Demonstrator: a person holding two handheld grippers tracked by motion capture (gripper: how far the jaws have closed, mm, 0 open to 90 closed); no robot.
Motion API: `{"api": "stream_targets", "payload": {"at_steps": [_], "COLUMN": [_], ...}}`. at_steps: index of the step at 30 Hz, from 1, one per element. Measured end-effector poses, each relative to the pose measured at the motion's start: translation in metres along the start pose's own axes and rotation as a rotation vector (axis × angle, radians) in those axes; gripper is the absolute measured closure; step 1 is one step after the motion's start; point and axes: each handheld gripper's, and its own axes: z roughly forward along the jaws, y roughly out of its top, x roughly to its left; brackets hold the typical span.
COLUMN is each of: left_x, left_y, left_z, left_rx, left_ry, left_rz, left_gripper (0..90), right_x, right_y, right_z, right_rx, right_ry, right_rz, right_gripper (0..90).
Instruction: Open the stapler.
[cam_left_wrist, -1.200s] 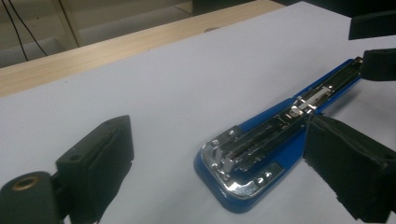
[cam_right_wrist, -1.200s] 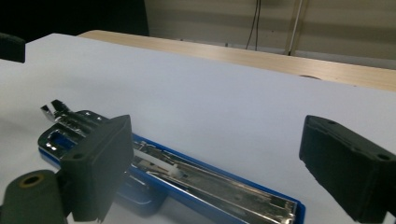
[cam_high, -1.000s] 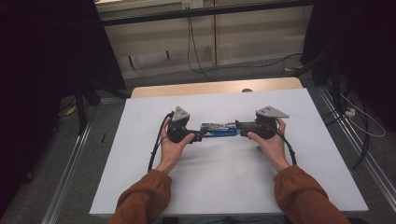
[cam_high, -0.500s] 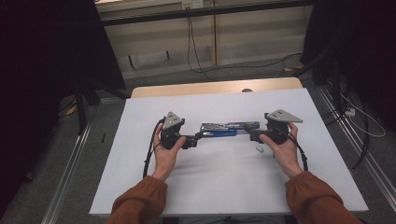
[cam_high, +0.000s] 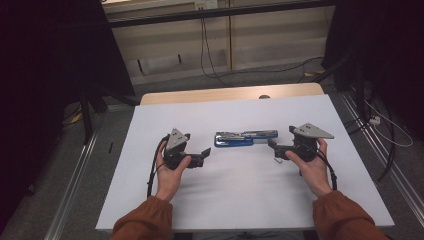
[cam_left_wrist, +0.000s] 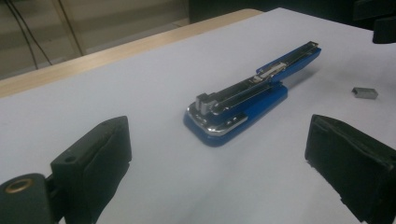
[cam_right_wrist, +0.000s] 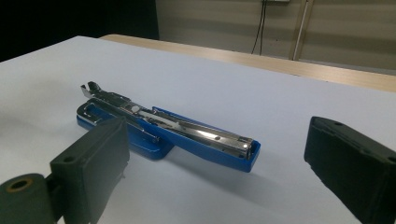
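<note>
Two matte black tools (cam_high: 205, 152) (cam_high: 272, 146), both spread, flank a glossy blue-and-chrome stapler (cam_high: 245, 138)

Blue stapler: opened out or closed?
Opened out. The blue stapler lies on the white table cover, its metal staple channel exposed and top half swung past the base.

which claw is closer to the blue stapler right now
Left, narrowly. The left claw sits just off the blue stapler's left end, slightly nearer the person. The right claw is off its right end, a little farther. Both are open.
</note>
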Motion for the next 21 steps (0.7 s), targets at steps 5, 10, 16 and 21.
{"api": "stream_targets", "payload": {"at_steps": [5,10,16,21], "left_x": [0.000,0.000,-0.002,-0.001], "left_y": [-0.006,-0.011,-0.016,-0.021], "left_z": [-0.013,-0.029,-0.047,-0.055], "left_rx": [-0.008,-0.013,-0.047,-0.052], "left_ry": [0.008,0.027,0.080,0.071], "left_rz": [-0.025,-0.051,-0.049,-0.063], "left_gripper": [7.1,6.6,4.8,4.8], "right_x": [0.000,-0.002,-0.008,-0.008], "right_y": [0.000,-0.001,0.000,0.001], "right_z": [-0.006,-0.012,-0.018,-0.020], "right_rx": [-0.008,-0.011,-0.016,0.005], "right_ry": [0.006,0.009,0.001,0.014], "right_rz": [-0.001,-0.004,0.017,0.002], "right_gripper": [6.7,7.0,7.7,7.9]}}
